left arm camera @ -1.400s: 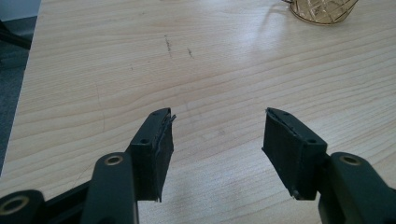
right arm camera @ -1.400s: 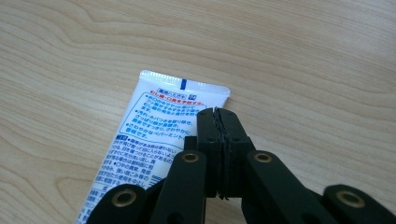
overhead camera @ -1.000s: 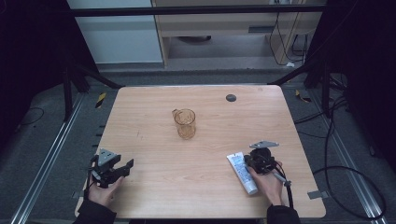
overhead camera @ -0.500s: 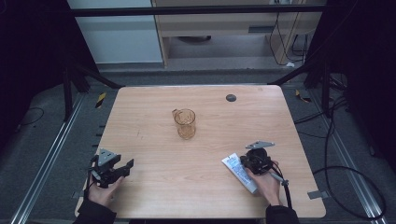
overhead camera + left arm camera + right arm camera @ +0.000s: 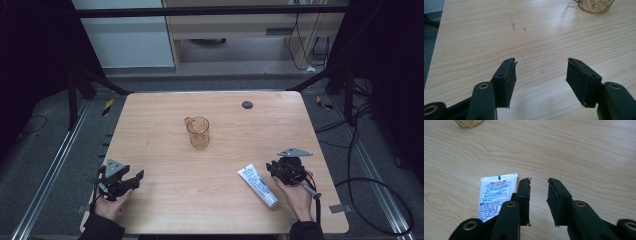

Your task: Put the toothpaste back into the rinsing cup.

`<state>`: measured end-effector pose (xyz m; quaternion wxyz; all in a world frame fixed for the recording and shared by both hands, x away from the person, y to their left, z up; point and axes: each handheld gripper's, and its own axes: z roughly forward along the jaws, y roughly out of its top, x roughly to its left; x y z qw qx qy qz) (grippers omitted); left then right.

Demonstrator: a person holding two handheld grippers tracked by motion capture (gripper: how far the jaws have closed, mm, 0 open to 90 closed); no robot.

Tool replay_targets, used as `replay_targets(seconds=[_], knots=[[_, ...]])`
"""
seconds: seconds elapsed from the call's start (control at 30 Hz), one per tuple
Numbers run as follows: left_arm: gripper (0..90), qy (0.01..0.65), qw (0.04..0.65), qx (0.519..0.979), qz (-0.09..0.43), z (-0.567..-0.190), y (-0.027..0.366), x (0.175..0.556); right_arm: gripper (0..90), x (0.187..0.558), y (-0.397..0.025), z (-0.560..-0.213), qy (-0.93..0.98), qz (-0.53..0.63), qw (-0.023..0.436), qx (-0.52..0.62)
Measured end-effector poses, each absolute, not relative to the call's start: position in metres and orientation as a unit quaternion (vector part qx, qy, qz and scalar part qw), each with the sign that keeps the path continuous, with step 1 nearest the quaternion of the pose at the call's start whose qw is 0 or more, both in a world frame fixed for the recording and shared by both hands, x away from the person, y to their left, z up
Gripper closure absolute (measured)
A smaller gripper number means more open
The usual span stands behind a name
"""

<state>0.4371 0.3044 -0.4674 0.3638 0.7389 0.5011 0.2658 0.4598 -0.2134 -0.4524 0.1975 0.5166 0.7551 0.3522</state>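
On the wooden worktop (image 5: 165, 125), seen from the high view, 1 amber glass cup (image 5: 198, 132) stands upright just past the centre, toward 12 o'clock. At about 5 o'clock lies 1 white tube (image 5: 257, 185), flat, its crimped end pointing toward the cup. Just beside it, on its 3 o'clock side, sit the right tongs (image 5: 281, 171); in the right gripper view their jaws stand slightly apart, empty, with the tube alongside the left jaw, not between the 2. At 8 o'clock the left tongs (image 5: 124, 183) rest near the edge, jaws spread wide over bare wood, well apart from everything. 1 small dark disc (image 5: 247, 104) sits at 1 o'clock. By my judgement the work has barely begun: the tube is not yet gripped, and picking it up is left to do.
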Motion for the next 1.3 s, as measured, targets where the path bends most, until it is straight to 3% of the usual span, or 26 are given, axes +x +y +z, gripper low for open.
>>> replay_targets(seconds=[0.63, 1.3], knots=[[36.6, 0.5, 0.364, 0.741, 0.263, -0.467, 0.306, 0.437, 39.4, 0.453, -0.21, -0.406, 0.782, 0.336, 0.189, 0.491], [34.3, 0.501, 0.352, 0.754, 0.238, -0.471, 0.302, 0.439, 25.4, 0.466, -0.173, -0.39, 0.837, 0.269, 0.144, 0.454]])
